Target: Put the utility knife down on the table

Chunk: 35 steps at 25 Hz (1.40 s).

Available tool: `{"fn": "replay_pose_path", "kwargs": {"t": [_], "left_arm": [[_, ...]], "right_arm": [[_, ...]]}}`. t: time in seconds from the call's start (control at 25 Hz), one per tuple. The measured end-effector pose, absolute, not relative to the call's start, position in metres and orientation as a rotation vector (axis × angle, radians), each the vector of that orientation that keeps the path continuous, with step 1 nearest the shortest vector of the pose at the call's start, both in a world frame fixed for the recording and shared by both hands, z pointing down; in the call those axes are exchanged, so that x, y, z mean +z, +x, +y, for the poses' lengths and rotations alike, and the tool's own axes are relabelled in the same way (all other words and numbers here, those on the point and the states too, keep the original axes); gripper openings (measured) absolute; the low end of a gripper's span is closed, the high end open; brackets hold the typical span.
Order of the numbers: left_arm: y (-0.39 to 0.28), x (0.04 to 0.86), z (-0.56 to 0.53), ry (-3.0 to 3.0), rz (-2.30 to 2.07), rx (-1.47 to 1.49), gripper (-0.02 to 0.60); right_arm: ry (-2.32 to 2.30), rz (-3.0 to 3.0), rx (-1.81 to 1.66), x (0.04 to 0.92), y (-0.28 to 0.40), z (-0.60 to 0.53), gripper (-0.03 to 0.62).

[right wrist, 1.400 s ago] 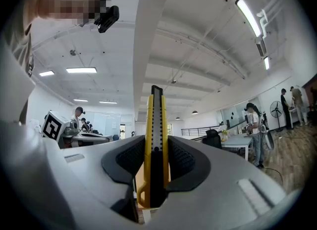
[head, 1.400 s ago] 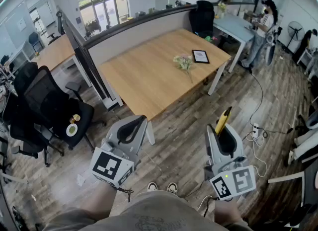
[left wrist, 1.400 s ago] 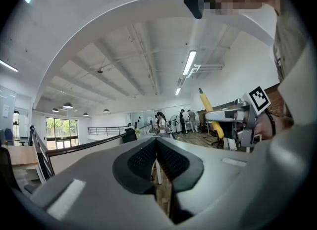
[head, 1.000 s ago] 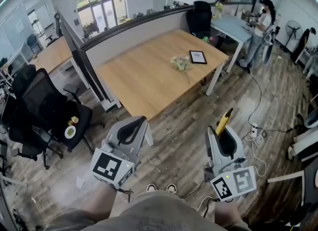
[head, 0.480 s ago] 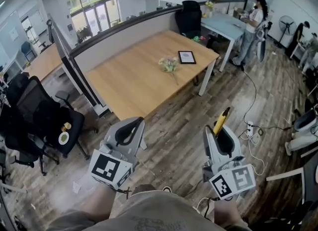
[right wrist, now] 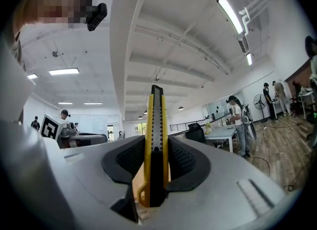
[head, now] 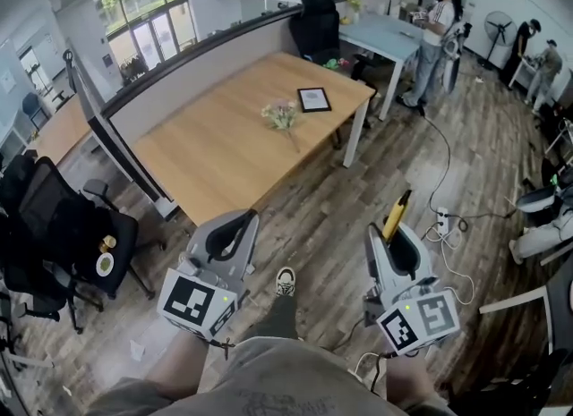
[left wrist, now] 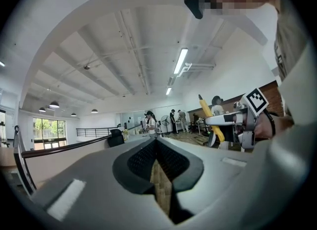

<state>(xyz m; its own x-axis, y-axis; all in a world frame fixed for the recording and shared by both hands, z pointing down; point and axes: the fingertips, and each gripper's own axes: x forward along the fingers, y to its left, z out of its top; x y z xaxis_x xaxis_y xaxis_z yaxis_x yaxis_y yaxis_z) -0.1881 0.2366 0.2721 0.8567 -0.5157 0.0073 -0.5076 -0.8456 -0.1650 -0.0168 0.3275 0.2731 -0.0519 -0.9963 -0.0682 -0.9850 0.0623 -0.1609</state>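
Observation:
My right gripper point(head: 397, 237) is shut on a yellow and black utility knife point(head: 395, 215), which stands upright and sticks up past the jaws over the wooden floor. In the right gripper view the knife point(right wrist: 155, 140) runs straight up between the black pads of that gripper point(right wrist: 156, 161). The left gripper point(head: 231, 233) is shut with nothing in it; its pads point(left wrist: 143, 156) meet in the left gripper view, where the knife point(left wrist: 210, 122) also shows at the right. The wooden table point(head: 224, 150) lies ahead and to the left, well beyond both grippers.
On the table are a small bunch of flowers point(head: 281, 115) and a framed picture point(head: 314, 98). A grey divider point(head: 206, 56) backs the table. Black office chairs point(head: 54, 226) stand at the left. A power strip with cables point(head: 442, 221) lies on the floor. A person point(head: 433, 34) stands by the far desk.
The whole scene has slid left and closer in the head view, and a shoe now shows stepping forward between the grippers. Both grippers keep their pose; the knife stays held.

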Motion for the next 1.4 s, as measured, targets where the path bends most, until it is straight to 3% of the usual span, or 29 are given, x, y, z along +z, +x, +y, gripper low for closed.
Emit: {"fn": "replay_pose_path", "kwargs": {"t": [0.4, 1.4], "left_arm": [[-0.142, 0.285, 0.164, -2.918, 0.692, -0.083, -0.002], [-0.058, 0.306, -0.109, -2.999, 0.632, -0.152, -0.002]], "right_arm": [[-2.126, 2.092, -0.155, 0.290, 0.022, 0.267, 0.133], [-2.202, 2.074, -0.328, 0.315, 0.099, -0.008, 0.133]]}}
